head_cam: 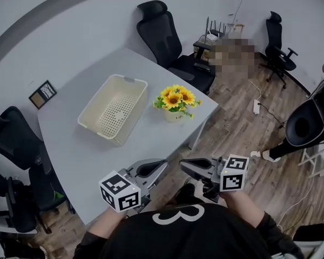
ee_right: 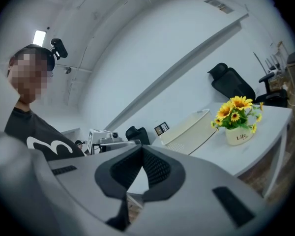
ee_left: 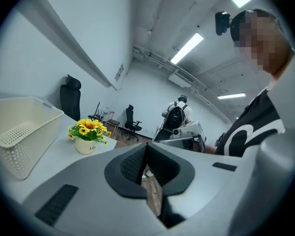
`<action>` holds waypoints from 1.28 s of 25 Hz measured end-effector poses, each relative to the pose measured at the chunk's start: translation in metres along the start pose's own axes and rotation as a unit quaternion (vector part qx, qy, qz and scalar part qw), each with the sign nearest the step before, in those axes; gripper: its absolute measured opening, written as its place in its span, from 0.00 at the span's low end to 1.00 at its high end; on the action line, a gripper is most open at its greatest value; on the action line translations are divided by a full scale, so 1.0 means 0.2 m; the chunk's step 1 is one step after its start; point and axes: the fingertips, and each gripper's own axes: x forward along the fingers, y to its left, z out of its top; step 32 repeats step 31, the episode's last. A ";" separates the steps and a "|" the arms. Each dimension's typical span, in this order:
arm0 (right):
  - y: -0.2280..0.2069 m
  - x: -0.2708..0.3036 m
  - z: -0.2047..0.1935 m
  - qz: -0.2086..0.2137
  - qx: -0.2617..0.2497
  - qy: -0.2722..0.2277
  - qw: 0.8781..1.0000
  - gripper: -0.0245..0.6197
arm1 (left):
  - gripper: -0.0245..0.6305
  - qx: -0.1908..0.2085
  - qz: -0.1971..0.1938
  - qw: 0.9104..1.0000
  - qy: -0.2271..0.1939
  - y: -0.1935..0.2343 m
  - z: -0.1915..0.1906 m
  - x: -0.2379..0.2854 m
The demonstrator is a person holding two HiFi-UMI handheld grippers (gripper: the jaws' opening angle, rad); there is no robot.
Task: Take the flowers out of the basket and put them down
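Head view: basket [head_cam: 135, 82] seen from above, empty, perforated bottom visible. Flowers [head_cam: 175, 99] in white pot [ee_right: 238, 136] stood upright on table [head_cam: 70, 139], just beside basket, near table corner.

Gripper views: only basket's side wall seen; "Life" lettering on pot read there alone.

Left gripper [ee_left: 146, 146]: jaws closed together, nothing held. Right gripper [ee_right: 141, 149]: jaws likewise closed, empty.

Both held off near table edge, well apart from flowers, tips turned toward each other.

Black office chair [head_cam: 163, 28] noted behind table, second chair [head_cam: 16, 139] at left, power strip [head_cam: 256, 106] on wood floor [head_cam: 243, 139].
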 end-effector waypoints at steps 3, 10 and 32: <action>-0.01 -0.02 -0.02 -0.012 0.003 -0.018 1.000 0.05 | 0.06 -0.009 0.015 1.000 -0.010 0.02 0.00 0.00; 0.03 -0.04 -0.02 0.002 -0.018 -0.018 1.000 0.05 | 0.06 -0.005 0.027 1.000 -0.002 0.05 -0.03 0.05; -0.09 -0.13 -0.06 -0.012 0.005 -0.017 1.000 0.05 | 0.06 -0.022 0.007 1.000 0.018 0.02 -0.10 0.21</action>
